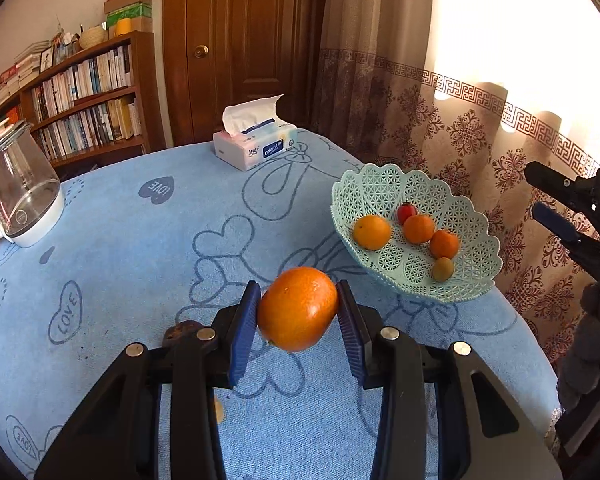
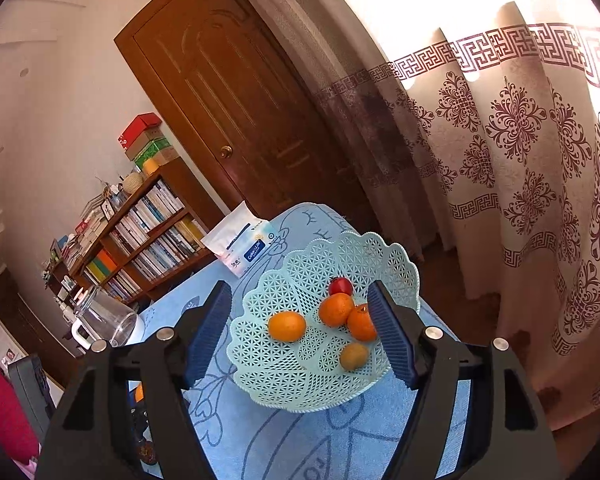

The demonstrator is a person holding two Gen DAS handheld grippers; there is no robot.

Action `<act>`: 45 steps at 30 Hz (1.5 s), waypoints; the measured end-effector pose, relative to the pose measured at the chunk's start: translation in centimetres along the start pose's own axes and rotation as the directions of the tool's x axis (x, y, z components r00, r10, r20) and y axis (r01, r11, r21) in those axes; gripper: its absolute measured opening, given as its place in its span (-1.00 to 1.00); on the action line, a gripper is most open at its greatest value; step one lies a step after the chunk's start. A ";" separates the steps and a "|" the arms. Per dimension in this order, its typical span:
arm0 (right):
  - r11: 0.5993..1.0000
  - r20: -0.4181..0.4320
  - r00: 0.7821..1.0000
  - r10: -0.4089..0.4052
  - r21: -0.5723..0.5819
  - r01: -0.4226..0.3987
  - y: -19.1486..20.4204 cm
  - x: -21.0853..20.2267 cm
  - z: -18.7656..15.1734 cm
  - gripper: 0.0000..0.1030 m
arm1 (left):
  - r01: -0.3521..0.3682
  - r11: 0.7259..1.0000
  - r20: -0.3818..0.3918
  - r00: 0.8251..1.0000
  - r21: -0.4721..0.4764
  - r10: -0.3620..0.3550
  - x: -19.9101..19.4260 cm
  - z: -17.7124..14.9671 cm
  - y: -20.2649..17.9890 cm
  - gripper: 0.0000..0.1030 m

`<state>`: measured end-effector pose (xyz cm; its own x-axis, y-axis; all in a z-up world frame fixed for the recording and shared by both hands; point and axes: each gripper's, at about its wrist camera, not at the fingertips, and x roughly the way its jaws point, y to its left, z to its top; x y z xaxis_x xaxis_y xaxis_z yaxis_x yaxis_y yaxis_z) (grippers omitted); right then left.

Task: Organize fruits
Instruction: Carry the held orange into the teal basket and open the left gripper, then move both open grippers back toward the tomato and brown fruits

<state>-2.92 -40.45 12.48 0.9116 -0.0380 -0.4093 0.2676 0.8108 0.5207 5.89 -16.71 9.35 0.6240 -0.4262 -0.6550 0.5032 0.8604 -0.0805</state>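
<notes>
The left tool [image 1: 298, 312] is clamping an orange [image 1: 298, 309] between its blue pads, lifted above the tabletop [image 1: 140, 248]. The right tool [image 2: 300, 332] is standing apart, nothing between its pads, hovering over the green basket [image 2: 292, 384] at the tabletop's right edge, which is holding five fruits.

Dark fruit [image 1: 182, 327] half hidden behind left fingers [image 1: 242, 332]; kettle [image 1: 18, 196] cut by edge.

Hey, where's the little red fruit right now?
The red fruit lies inside the mint lattice basket, at the far end of the fruit row, touching an orange. In the right wrist view it shows between the open right gripper fingers.
</notes>
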 end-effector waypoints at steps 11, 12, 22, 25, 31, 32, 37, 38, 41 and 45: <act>1.000 -0.023 1.000 0.007 0.011 -0.007 -0.1 0.6 -0.2 0.40 | 0.091 0.994 -0.017 0.996 0.059 -0.090 3.7 2.8 -4.4 -0.24; 1.000 -0.023 1.000 0.005 0.013 -0.004 -0.2 0.6 -0.3 0.40 | 0.097 0.993 -0.020 0.995 0.061 -0.096 4.0 3.0 -4.6 -0.24; 1.000 -0.019 1.000 -0.006 0.028 0.007 -0.6 0.7 -0.3 0.40 | 0.067 0.996 -0.005 0.998 0.054 -0.066 4.4 3.1 -4.4 0.33; 1.000 -0.016 1.000 -0.004 0.030 0.004 -0.6 0.5 -0.3 0.40 | 0.044 0.999 -0.001 0.999 0.029 -0.044 4.2 3.0 -3.5 0.52; 0.999 0.003 1.000 -0.002 0.036 0.002 -0.5 0.2 -0.1 0.45 | -0.007 1.000 0.009 1.000 0.005 0.007 3.3 2.9 -2.0 0.69; 0.999 0.006 1.000 -0.001 0.037 0.001 -0.5 0.1 -0.1 0.46 | -0.013 1.000 0.015 1.000 0.005 0.013 3.0 3.0 -1.8 0.69; 0.999 0.017 1.000 0.003 0.033 -0.003 -0.3 -0.2 -0.1 0.48 | -0.038 0.999 0.070 0.997 0.019 0.037 1.0 3.5 -1.3 0.73; 0.999 0.019 1.000 0.004 0.032 -0.004 -0.3 -0.3 -0.1 0.48 | -0.042 0.999 0.081 0.996 0.022 0.040 0.6 3.6 -1.2 0.73; 0.999 0.024 1.000 0.007 0.031 -0.007 -0.1 -0.4 -0.1 0.49 | -0.050 0.998 0.105 0.993 0.026 0.047 -0.6 3.8 -0.7 0.73; 0.999 0.031 0.999 0.010 0.031 -0.011 0.0 -0.5 -0.1 0.59 | -0.063 0.998 0.128 0.990 0.021 0.059 -2.0 3.9 0.4 0.76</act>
<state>-3.46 -40.36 12.60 0.9234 -0.0480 -0.3808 0.2672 0.7927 0.5479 7.21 -16.56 13.59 0.7239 -0.4065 -0.5574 0.4757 0.8793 -0.0235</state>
